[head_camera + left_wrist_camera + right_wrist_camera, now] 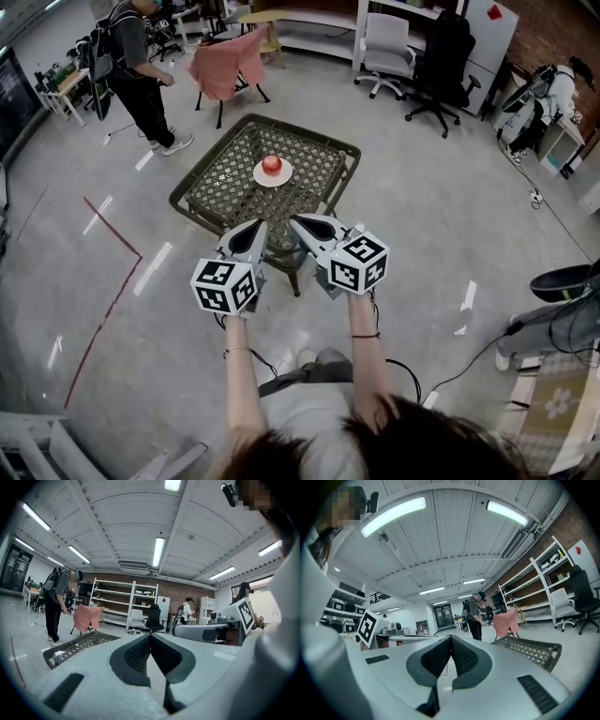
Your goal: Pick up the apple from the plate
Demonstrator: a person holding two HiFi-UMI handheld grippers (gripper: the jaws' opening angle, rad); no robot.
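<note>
Three seats stand beyond the wicker table [216, 192]: a pink-draped chair [228, 64], a white office chair [384, 42] and a black office chair [442, 56]. A person [139, 80] stands off its far left corner. We hold the left gripper [256, 228] and right gripper [298, 222] about level, tips close together at the table's near edge, both claws closed tight on nothing. The red apple [272, 164] sits on a white plate [259, 176] mid-table.

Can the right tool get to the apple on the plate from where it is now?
Probably yes. Nothing stands between the right tool and the apple on its plate, alone on the wicker table. The tool is shut and well short, though, so it must move closer and open.
</note>
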